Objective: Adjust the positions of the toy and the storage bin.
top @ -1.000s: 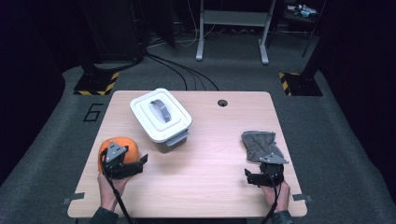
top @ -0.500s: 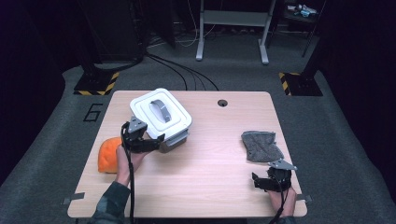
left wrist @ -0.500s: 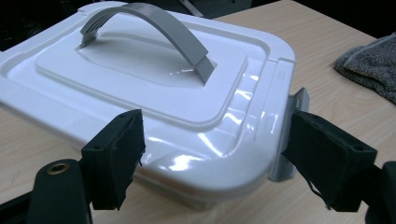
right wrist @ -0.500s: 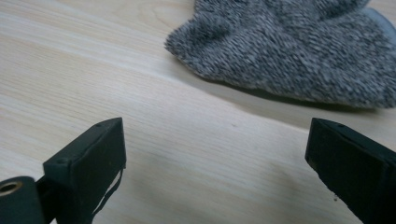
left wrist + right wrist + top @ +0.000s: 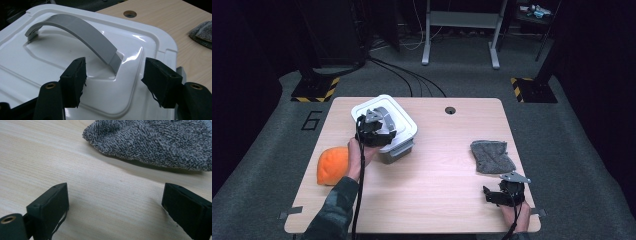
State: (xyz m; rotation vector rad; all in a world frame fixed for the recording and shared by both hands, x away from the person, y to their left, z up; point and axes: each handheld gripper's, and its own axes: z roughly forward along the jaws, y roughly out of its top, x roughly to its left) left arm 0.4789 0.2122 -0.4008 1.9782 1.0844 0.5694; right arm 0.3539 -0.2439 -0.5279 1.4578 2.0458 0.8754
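At a wooden table (image 5: 437, 175), the left gripper (image 5: 113, 81) hangs over the white lid (image 5: 62, 62) of a box (image 5: 384, 127) at the table's ten o'clock. Its jaws have just been closing and stand partly apart, flanking the near end of the grey handle (image 5: 82, 32) without touching it. The right gripper (image 5: 115, 205), jaws wide and holding nothing, sits at five o'clock, with a grey cloth (image 5: 155, 142) near its twelve. An orange cushion (image 5: 333, 165) lies at eight o'clock.

An orange soft object (image 5: 333, 165) lies near the table's (image 5: 437, 170) left edge. A grey cloth (image 5: 492, 156) lies near the right edge. A round cable hole (image 5: 450, 110) sits at the far edge. Black cables (image 5: 407, 75) cross the floor beyond.
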